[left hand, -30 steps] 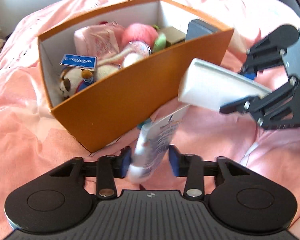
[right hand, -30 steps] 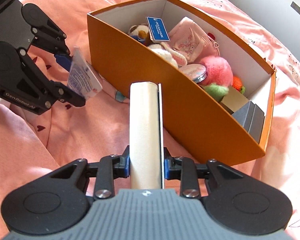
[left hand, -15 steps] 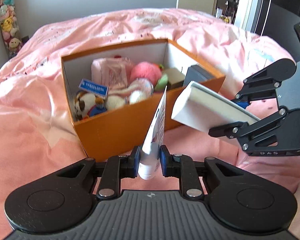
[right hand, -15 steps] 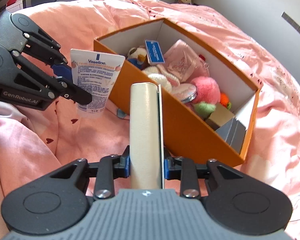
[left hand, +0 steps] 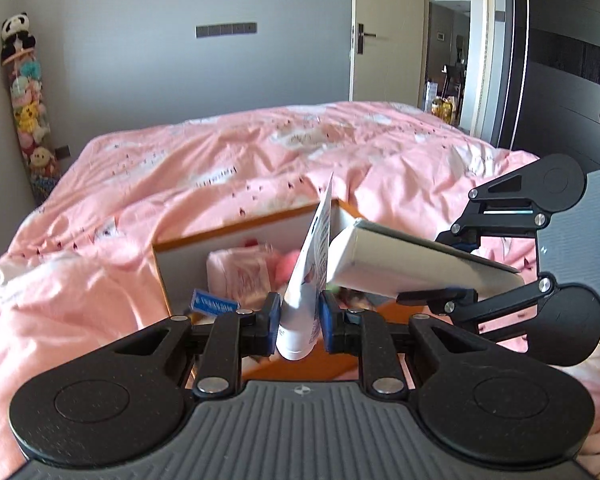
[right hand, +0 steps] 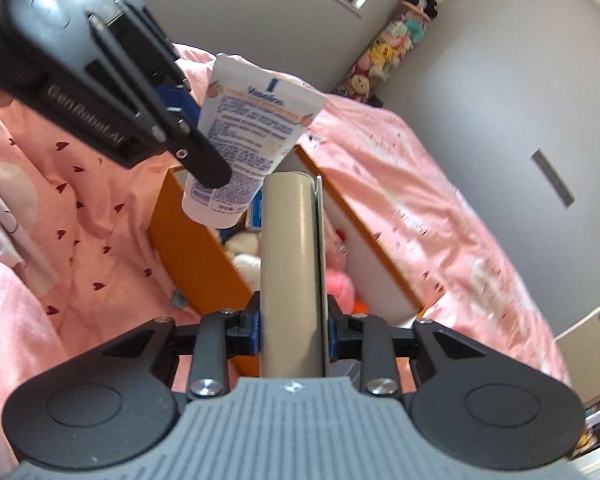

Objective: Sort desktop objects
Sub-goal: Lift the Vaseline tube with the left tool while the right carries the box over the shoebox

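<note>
My left gripper point(left hand: 300, 320) is shut on a white Vaseline tube point(left hand: 306, 280), cap end toward me, crimped end up. The same tube point(right hand: 248, 140) shows in the right wrist view, held by the left gripper point(right hand: 196, 160) above the box's near corner. My right gripper point(right hand: 294, 320) is shut on a cream-white flat box point(right hand: 290, 264); this flat box point(left hand: 412, 264) hangs just right of the tube in the left wrist view, gripped by the right gripper point(left hand: 452, 276). Below both sits an orange box point(left hand: 236, 232) with white inner walls, holding plush toys, a pink pouch and a blue tag.
The orange box point(right hand: 192, 248) rests on a rumpled pink bedspread point(left hand: 180, 176). A column of stuffed toys point(left hand: 24, 120) stands by the grey wall at the left. A door point(left hand: 388, 40) and dark wall panels lie at the back right.
Both grippers have risen and tilted up with their loads. The orange box has dropped low in both views, and the room's walls and door now show.
</note>
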{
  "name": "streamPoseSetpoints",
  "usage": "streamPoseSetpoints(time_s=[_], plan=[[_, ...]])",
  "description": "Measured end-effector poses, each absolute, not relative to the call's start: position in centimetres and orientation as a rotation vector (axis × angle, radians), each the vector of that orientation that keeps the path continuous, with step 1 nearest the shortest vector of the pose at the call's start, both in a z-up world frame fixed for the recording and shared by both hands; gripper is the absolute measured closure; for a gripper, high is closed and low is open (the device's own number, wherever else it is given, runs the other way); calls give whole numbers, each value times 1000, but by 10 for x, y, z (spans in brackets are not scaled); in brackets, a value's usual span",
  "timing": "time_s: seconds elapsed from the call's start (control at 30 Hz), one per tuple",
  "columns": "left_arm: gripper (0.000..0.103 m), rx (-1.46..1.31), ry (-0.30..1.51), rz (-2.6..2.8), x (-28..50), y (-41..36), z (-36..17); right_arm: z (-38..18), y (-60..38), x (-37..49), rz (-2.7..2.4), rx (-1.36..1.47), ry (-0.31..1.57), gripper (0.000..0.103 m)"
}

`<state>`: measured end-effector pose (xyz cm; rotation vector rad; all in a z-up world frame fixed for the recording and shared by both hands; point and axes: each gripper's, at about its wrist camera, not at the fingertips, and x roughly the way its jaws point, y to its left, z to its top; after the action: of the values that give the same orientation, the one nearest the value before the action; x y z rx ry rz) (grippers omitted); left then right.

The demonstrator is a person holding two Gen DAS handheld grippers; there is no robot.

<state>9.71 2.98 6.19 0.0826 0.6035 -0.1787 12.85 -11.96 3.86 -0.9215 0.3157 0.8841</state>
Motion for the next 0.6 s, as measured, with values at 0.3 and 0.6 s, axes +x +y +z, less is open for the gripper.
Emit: streamPoseSetpoints(time_s=[0.3, 0.6], plan=[[79, 111, 642, -167, 147, 46, 71, 31, -93, 166, 861, -980, 253, 71], [79, 153, 814, -228, 202, 51, 35, -9, -71, 202, 917, -1098, 301, 71]])
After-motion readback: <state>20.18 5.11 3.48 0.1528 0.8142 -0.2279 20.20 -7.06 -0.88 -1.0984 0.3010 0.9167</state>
